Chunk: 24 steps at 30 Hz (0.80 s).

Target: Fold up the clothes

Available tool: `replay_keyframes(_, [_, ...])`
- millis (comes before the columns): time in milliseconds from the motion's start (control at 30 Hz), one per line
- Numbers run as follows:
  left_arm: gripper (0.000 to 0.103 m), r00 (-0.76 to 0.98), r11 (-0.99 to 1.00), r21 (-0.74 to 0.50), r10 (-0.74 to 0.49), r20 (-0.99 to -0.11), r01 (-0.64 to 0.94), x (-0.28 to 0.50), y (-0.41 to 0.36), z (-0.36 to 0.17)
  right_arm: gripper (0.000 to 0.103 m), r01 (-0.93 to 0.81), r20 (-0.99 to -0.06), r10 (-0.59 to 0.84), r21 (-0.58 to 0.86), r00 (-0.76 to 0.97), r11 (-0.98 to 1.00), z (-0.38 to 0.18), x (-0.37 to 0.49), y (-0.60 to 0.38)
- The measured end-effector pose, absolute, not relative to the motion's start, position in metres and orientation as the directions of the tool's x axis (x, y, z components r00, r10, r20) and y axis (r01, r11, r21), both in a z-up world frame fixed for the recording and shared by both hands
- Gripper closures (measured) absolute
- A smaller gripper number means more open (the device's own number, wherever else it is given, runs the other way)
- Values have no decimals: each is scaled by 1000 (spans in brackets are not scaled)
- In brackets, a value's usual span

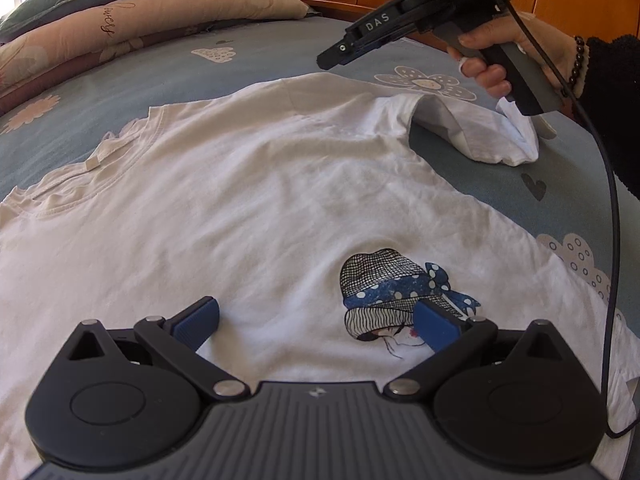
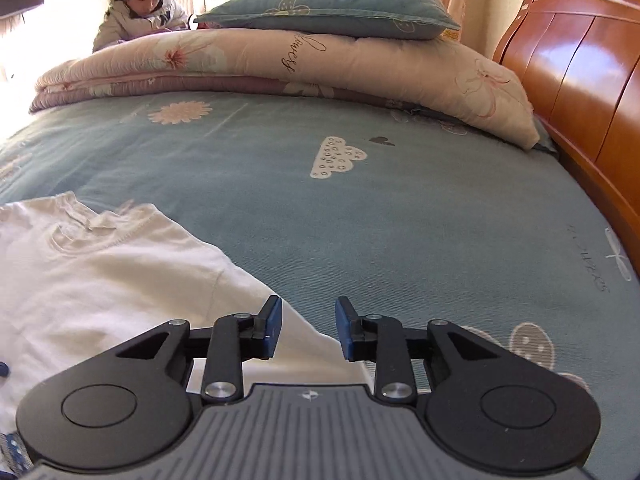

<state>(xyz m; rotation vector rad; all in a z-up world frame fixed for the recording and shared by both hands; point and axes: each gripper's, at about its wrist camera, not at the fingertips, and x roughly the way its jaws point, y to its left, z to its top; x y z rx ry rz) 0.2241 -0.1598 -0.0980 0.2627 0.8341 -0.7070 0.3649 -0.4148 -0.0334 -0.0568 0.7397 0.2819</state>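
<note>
1. Around my work area: a folded floral quilt point(image 2: 280, 68) lies across the far side of the bed with a teal pillow point(image 2: 332, 10) stacked on top of it. Beyond that, a person point(image 2: 140, 8) in a pale padded jacket leans over the far edge. A black cable point(image 1: 612, 216) trails down from my right tool past the shirt's right side.
2. Nothing lies on the white T-shirt point(image 1: 240, 200) itself. It is spread flat, front up, over the near part of the bed, neckline to the left in my left camera. One short sleeve point(image 1: 472, 132) is bunched up and lifted off the sheet, just below my right hand point(image 1: 516, 52).
3. My left gripper point(image 1: 316, 320) hangs over the shirt's chest with its jaws spread wide, gripping nothing; its blue pads flank the printed figure in a netted hat and blue dotted scarf point(image 1: 396, 292).
4. My right gripper point(image 2: 308, 330) has its jaws partly apart with nothing between them; below them I see the shirt's edge and the sheet.
5. The shirt is soft, thin knit with stitched hems, lightly creased. The quilt looks puffy.
6. The surface is a blue-grey bedsheet point(image 2: 400, 220) printed with flowers, clouds and hearts. A glossy orange-brown wooden headboard point(image 2: 580, 60) runs along the right, and bright daylight comes through a curtained window behind.
</note>
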Motion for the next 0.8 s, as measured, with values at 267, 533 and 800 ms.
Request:
replay_keyframes(267, [1,458,739,-64,-481,-747,671,226,-158,-99,70,-261,-739,172,-5,651,965,-73,404,-340])
replay_keyframes(533, [1,463,754,-53,-456,-760,655,224,-153,-93,62,-126,-730,137,70,670,990,-61,418,-350])
replay_keyframes(800, [1,496,767,-58,-469,-731,639,195,-102,-67,62,-260,-764,250,112,594,959,-60,422,-286])
